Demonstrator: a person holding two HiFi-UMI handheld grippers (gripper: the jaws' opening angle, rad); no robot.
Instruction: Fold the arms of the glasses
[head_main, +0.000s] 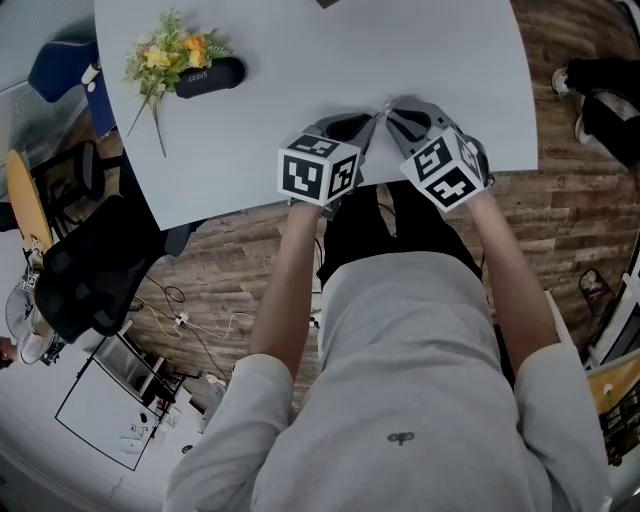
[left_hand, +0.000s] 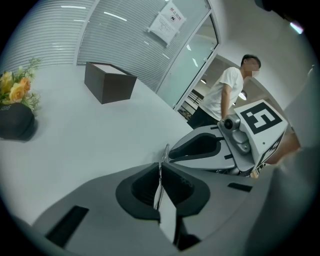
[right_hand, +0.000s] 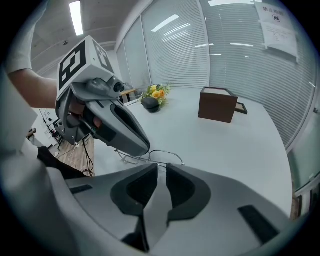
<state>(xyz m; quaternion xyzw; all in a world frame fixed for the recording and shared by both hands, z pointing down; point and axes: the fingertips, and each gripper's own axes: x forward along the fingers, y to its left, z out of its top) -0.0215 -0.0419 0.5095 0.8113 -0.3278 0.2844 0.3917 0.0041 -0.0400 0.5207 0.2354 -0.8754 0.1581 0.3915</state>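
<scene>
The left gripper (left_hand: 159, 165) has its jaws drawn almost together on the glasses (right_hand: 145, 159). They pinch a thin part of the frame, which shows edge-on as a pale sliver between the pads. The right gripper (right_hand: 162, 166) also holds its jaws narrow, a little wider than the left's, with a fine wire part of the same glasses running in between their tips. The glasses are a light wire pair, held between the two grippers low over the white worktop (head_main: 330, 60), close to its near edge. Whether they touch the surface cannot be told. In the head view the grippers meet tip to tip, the left coming in from the left and the right from the right. Their marker cubes (head_main: 318, 170) sit on the near side, over the worktop's edge. At the far left of the worktop a bunch of yellow and orange flowers (head_main: 170, 55) lies against a dark rounded case (head_main: 208, 76). A brown box (right_hand: 217, 104) stands farther off, well apart from the grippers. A black office chair (head_main: 90, 270) stands on the wooden floor (head_main: 570, 215) to the left of the worktop.
</scene>
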